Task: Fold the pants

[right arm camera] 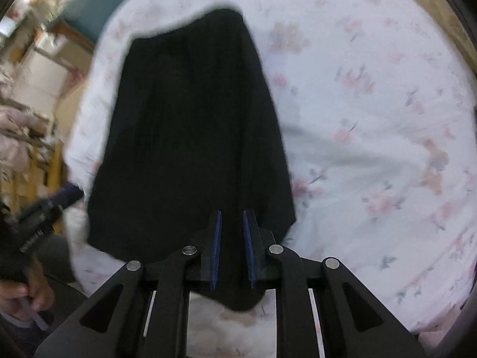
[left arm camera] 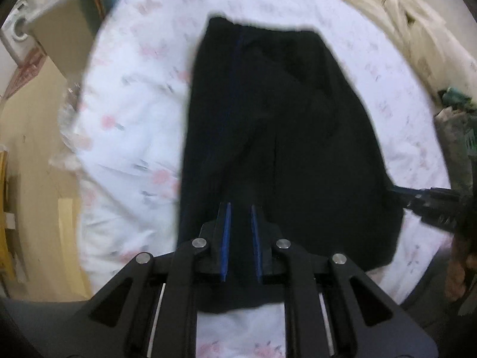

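The black pants (left arm camera: 268, 125) with a thin blue side stripe lie folded on a white floral bedsheet (left arm camera: 134, 125). My left gripper (left arm camera: 240, 208) hovers over their near edge, its blue-padded jaws a small gap apart with dark cloth showing between them; I cannot tell whether it grips. The right gripper shows at the pants' right edge (left arm camera: 417, 200). In the right wrist view the pants (right arm camera: 190, 125) fill the centre-left, and my right gripper (right arm camera: 232, 213) sits over their near right corner, jaws likewise slightly apart over cloth. The left gripper shows blurred at left (right arm camera: 50, 205).
A cream quilt (left arm camera: 387, 3) is bunched along the bed's far side. A washing machine (left arm camera: 18, 29) and beige floor lie left of the bed. Cluttered furniture (right arm camera: 35, 68) stands at left in the right wrist view. A person's hand (right arm camera: 32, 292) shows at lower left.
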{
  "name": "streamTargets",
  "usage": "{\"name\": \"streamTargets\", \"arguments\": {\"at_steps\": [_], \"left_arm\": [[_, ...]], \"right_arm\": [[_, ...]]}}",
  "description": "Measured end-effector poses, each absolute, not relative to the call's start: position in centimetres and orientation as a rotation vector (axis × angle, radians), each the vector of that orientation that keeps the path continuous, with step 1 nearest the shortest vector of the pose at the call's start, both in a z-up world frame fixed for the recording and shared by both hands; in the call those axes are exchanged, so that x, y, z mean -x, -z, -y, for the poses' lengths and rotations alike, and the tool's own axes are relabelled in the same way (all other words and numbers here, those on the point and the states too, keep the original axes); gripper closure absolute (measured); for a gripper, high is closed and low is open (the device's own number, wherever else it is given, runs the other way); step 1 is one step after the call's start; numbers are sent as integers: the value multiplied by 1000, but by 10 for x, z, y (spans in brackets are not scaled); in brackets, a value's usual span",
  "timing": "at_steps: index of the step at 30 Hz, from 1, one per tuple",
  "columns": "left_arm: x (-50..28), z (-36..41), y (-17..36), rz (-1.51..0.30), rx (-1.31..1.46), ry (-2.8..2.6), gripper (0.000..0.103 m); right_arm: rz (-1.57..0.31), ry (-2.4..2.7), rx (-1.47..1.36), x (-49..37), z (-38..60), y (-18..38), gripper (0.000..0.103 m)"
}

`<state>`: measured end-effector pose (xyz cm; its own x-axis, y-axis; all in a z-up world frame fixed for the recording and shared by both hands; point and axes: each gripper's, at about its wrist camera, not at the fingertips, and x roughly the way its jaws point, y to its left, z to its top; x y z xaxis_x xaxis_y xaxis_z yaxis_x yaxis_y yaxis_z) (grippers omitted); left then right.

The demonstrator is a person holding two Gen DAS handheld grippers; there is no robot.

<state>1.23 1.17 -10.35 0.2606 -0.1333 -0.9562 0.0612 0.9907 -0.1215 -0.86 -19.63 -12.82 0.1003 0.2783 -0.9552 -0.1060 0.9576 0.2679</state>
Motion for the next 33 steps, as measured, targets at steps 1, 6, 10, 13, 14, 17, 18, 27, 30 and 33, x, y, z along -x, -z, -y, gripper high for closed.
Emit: {"name": "streamTargets", "arguments": {"at_steps": [1,6,10,13,14,17,18,27,30,33], "left_arm": [[-14,-11,117,-1325,45,126,92],[5,-23,147,-1446,5,80,89],[6,-29,130,-1466,50,86,84],[-12,-37,104,-1406,93,84,51],[-22,-39,94,-1370,84,76,48],[-61,-50,75,-1318,97,63,46],[-79,-56,71,-1302,124,68,45],[-198,-81,112,-1261,145,110,45],[-215,-71,130,-1307,148,161,45],[-229,-65,142,-1314,107,201,45]], "right_arm": [[-1472,-261,-92,8,194,141,86],[-1599,-219,-25,11,210,162,88],[-1581,-240,-28,4,226,143,78],[-1458,-347,-180,-23,240,116,71],[-1413,-350,-204,-32,246,108,62],[-1311,-380,-281,-65,255,91,41],[-1295,-398,-307,-76,255,89,41],[-1269,-446,-300,-187,224,110,41],[-1321,-457,-276,-214,214,135,41],[-1386,-455,-259,-229,203,159,52]]}}
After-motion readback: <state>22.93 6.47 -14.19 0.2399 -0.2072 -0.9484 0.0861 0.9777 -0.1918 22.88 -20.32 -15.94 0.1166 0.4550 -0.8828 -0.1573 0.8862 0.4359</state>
